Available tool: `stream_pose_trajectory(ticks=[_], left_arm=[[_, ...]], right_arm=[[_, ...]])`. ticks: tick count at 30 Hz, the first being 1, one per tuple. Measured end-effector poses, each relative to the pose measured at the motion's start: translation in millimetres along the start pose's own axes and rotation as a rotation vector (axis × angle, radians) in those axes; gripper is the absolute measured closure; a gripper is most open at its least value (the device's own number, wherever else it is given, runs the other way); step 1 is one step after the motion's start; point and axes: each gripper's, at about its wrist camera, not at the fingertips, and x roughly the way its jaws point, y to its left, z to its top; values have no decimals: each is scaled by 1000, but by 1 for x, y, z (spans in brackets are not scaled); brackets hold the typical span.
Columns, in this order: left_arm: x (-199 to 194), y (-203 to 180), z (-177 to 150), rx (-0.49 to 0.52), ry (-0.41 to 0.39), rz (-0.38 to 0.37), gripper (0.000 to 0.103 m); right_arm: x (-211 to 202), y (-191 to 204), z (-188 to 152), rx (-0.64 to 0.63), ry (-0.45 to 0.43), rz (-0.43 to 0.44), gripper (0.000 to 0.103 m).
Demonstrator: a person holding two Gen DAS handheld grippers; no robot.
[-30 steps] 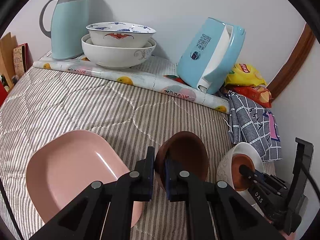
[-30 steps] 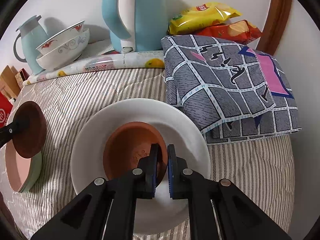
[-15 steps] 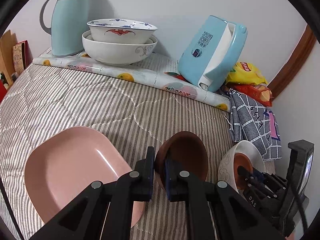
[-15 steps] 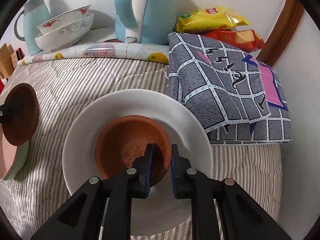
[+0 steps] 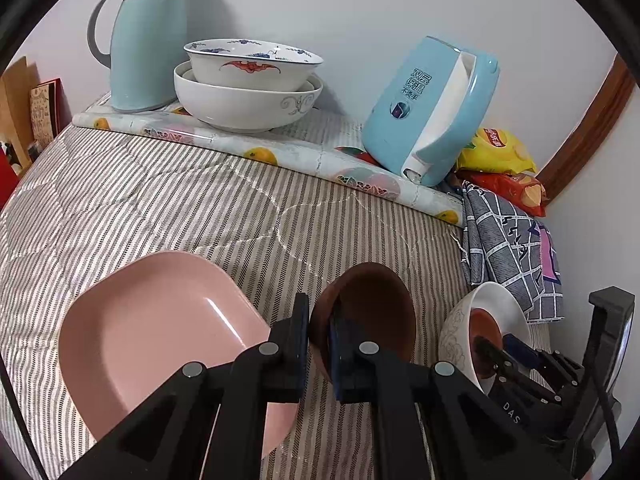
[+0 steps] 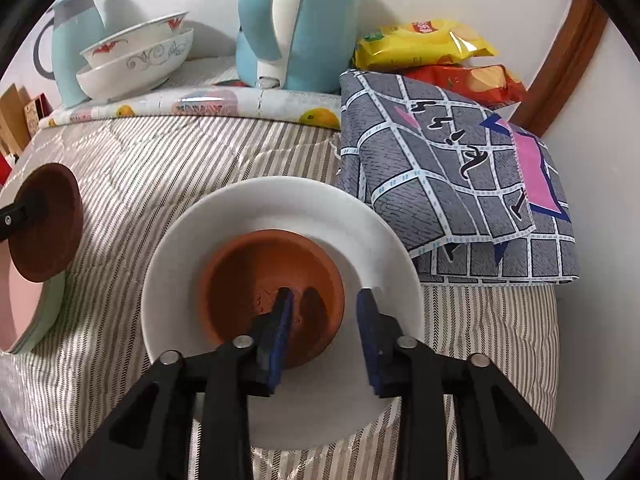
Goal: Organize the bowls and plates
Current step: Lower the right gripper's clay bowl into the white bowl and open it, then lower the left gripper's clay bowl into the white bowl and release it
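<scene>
My left gripper (image 5: 320, 320) is shut on the rim of a dark brown bowl (image 5: 372, 304), held tilted above the striped cloth, beside a pink plate (image 5: 152, 336). In the right wrist view the brown bowl (image 6: 48, 224) hangs at the far left over the pink plate (image 6: 16, 304). My right gripper (image 6: 324, 308) is open, its fingers astride the near rim of an orange-brown bowl (image 6: 260, 276) that sits inside a white bowl (image 6: 280, 208). The white bowl (image 5: 492, 300) also shows in the left wrist view.
Two stacked white bowls (image 5: 248, 92), a light blue jug (image 5: 144, 36) and a blue kettle (image 5: 432, 112) stand at the back by the wall. A grey checked cloth (image 6: 460, 184) and snack bags (image 6: 424, 44) lie at the right.
My right gripper has opened and let go of the orange-brown bowl, which now rests in the white bowl. My left gripper still holds the brown bowl, hardly moved.
</scene>
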Motion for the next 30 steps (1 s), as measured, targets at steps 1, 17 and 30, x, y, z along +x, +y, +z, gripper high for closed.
stream_pose_trajectory(ticks=[1, 17, 30], left_arm=[[-1, 0, 0, 1, -1, 1, 94], [-21, -30, -9, 60, -23, -8, 94], [-23, -73, -17, 153, -15, 3, 94]], right_arm=[[-2, -1, -1, 1, 0, 6, 69], [-45, -28, -16, 107, -86, 57, 69], [-61, -82, -41, 231, -127, 49, 69]])
